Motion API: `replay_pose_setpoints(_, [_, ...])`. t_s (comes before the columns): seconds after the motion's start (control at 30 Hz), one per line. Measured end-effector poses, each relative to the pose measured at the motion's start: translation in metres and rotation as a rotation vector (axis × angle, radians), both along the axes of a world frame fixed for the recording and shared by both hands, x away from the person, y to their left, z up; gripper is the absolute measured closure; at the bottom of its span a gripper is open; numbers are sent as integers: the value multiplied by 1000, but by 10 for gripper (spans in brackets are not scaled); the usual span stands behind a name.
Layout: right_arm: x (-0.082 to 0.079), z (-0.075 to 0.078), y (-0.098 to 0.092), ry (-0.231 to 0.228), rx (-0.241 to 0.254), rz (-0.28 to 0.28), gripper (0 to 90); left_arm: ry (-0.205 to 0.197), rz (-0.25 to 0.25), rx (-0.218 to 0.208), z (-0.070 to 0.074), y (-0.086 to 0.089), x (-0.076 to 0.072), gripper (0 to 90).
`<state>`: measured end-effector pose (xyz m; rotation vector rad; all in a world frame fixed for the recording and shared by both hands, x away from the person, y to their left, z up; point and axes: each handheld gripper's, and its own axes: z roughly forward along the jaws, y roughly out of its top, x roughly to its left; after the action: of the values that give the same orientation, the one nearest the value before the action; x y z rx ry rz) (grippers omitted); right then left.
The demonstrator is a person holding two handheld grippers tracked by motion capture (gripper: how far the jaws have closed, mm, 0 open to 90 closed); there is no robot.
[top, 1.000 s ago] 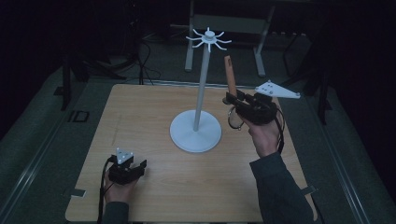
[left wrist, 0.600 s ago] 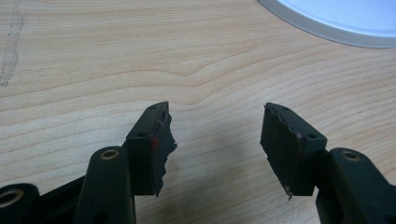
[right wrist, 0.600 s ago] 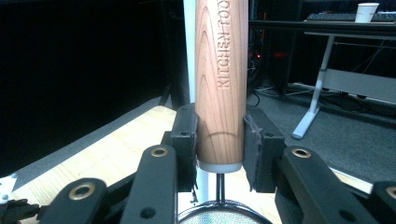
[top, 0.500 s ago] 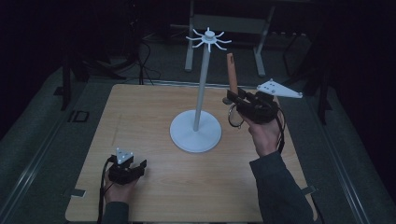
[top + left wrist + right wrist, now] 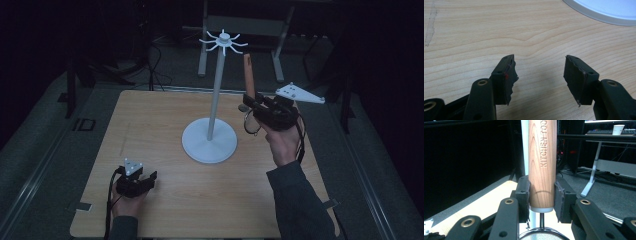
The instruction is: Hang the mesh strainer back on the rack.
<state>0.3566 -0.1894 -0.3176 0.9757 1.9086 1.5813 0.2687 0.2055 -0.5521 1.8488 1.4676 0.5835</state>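
Observation:
A white stand (image 5: 210, 142) with a round base, a tall pole and a crown of hooks (image 5: 223, 41) sits mid-table. My right gripper (image 5: 248, 107) is held above the table just right of the pole, shut on the wooden handle (image 5: 248, 74) of a small strainer. The handle (image 5: 542, 162) points up, and the wire mesh ring (image 5: 251, 125) hangs below the jaws. In the right gripper view the mesh rim (image 5: 541, 234) shows under the handle, with the white pole (image 5: 524, 147) behind. My left gripper (image 5: 148, 178) rests on the table near the front left, open, with bare wood between its fingers (image 5: 506, 77).
The wooden table (image 5: 150, 130) has a dark floor on all sides. Behind it stand a desk frame (image 5: 245, 30) and cables. The stand's base edge (image 5: 604, 12) lies ahead of my left gripper. A far desk with a cup (image 5: 618, 129) shows at the back.

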Motion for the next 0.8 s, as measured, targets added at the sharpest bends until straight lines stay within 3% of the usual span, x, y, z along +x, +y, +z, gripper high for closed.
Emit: replay_pose_setpoints(0.8, [2,8,7,-12,9,9,684,1,0,3,0,0,0,426])
